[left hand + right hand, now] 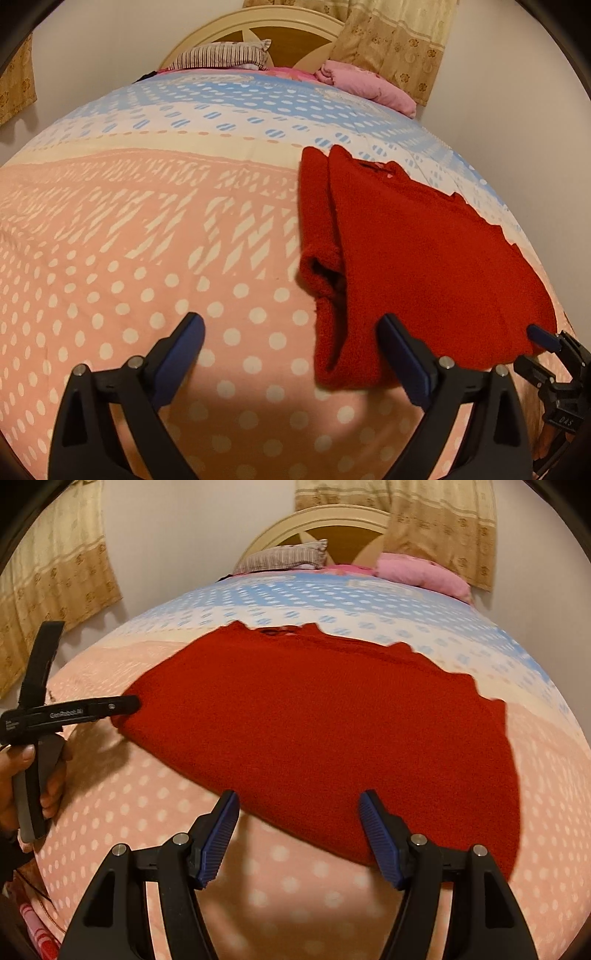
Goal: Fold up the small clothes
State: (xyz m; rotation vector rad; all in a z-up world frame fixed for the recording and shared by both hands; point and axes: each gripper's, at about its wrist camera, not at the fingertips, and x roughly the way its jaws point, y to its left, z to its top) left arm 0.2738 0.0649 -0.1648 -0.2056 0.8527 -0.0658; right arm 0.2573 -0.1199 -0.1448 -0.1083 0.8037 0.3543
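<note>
Red sweater (325, 720), knitted, small, one item: lies flat on the bed (129, 258), over the pink dotted part of the bedspread, its far edge with the neck opening reaching the blue-and-white band. Nearest the viewer, left tongs (291, 354): blades wide apart, empty, one blade over bare bedspread, the other just over the sweater's near left corner; no cloth is pinched. Right tongs (299, 830): blades apart, nothing between them, poised over the near hem, which lies just ahead of the tips. A hand (22, 775) grips the left tool's handle at the bedside. Condition of garment: left sleeve (321, 229) already turned in along the body, cuff lying open toward the near edge; right side spread out, apparently unfolded. Step in hand, as judged: between folds, left side done and let go, both tools re-placing for the next grasp. Next move calls for pinching the right sleeve or right edge through its full thickness, lifting clear of the bedspread, and laying it across the body without dragging the folded left side. Beyond: striped pillow (225, 55), pink pillow (369, 83), headboard (295, 37), curtains (399, 44).
</note>
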